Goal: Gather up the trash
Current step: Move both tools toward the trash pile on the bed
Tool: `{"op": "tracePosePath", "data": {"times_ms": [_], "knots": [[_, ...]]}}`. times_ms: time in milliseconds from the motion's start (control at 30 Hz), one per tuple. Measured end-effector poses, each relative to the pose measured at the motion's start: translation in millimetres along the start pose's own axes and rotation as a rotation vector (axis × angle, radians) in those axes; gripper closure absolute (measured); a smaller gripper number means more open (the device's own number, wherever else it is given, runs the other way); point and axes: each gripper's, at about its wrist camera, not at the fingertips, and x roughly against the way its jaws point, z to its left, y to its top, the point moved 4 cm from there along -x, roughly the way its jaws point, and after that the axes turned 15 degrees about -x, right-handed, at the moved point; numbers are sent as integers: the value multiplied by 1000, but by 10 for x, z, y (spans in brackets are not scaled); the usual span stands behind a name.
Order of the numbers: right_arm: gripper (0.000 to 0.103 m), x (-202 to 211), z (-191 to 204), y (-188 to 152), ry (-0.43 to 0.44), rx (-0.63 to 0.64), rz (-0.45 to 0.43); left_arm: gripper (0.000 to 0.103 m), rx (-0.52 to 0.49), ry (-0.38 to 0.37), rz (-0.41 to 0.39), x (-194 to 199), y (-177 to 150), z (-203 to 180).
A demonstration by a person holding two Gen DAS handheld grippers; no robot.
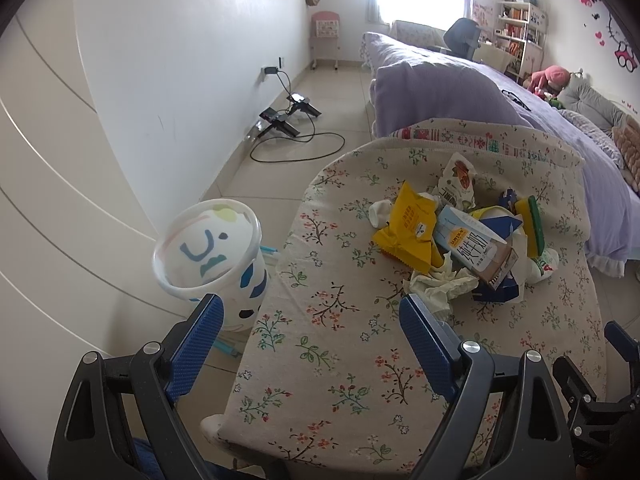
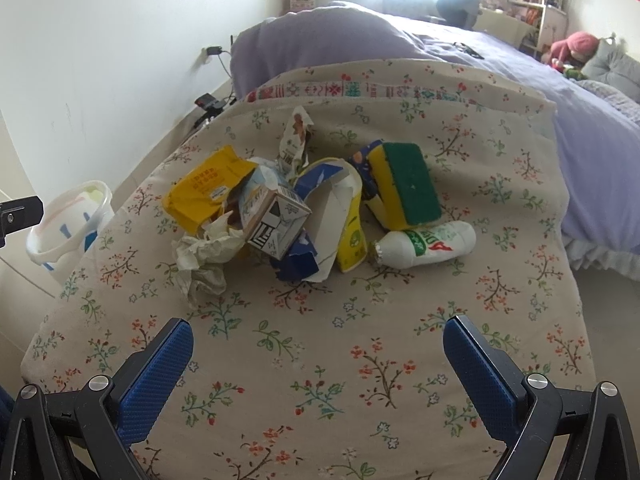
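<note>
Well ahead of both grippers' open jaws, trash pile (image 2: pixel 304 208) on floral cloth (image 2: pixel 320 360).

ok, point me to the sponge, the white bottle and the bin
sponge (image 2: pixel 410 184), right wrist view, green scrub face
white bottle (image 2: pixel 430 243), right wrist view, labelled body
bin (image 1: pixel 208 246), left wrist view, white liner inside

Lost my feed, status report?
Left gripper and right gripper open, empty. Trash pile untouched on floral cloth. Bin left of table, unobstructed.
</note>
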Motion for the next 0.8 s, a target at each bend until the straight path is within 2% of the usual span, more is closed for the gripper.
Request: {"op": "tracePosePath", "data": {"times_ms": [400,800], "knots": [[0,-31,42,-1,-15,18,-46,12,-22,-30,12,-40,-13,-91],[0,-89,-47,9,-58,10,-1,12,-52,-85,43,-129,16,-214]]}}
